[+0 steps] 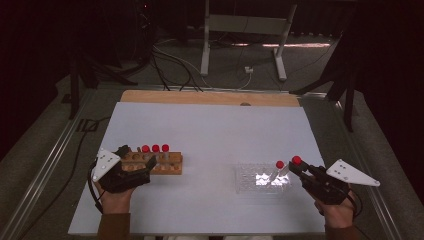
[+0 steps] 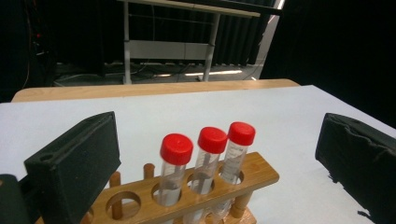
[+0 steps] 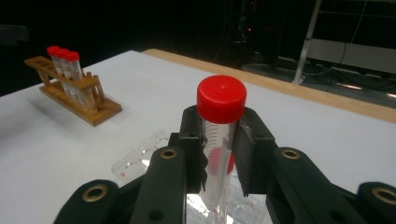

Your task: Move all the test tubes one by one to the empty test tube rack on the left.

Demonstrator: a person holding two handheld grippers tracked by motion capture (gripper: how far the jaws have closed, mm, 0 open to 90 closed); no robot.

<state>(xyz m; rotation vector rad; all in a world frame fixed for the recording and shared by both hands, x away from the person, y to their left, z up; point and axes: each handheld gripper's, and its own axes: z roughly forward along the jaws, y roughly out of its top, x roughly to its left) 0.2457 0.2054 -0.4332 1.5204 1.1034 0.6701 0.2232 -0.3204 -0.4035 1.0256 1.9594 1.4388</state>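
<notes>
Transfer step underway: right gripper (image 3: 219, 154) clenched on a clear red-capped plastic tube (image 3: 220, 135) held above the clear plastic tray (image 1: 262, 178), left gripper (image 2: 224, 158) released, jaws straddling the wooden rack (image 2: 187, 196) of three capped tubes; next probably carry tube over, seat upright in an empty hole.

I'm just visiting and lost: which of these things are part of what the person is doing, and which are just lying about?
In use:
right gripper, shut on a red-capped tube
clear tray with another tube
wooden rack, three tubes
left gripper, open around the rack

Lying about:
floor cables
metal stand
</notes>
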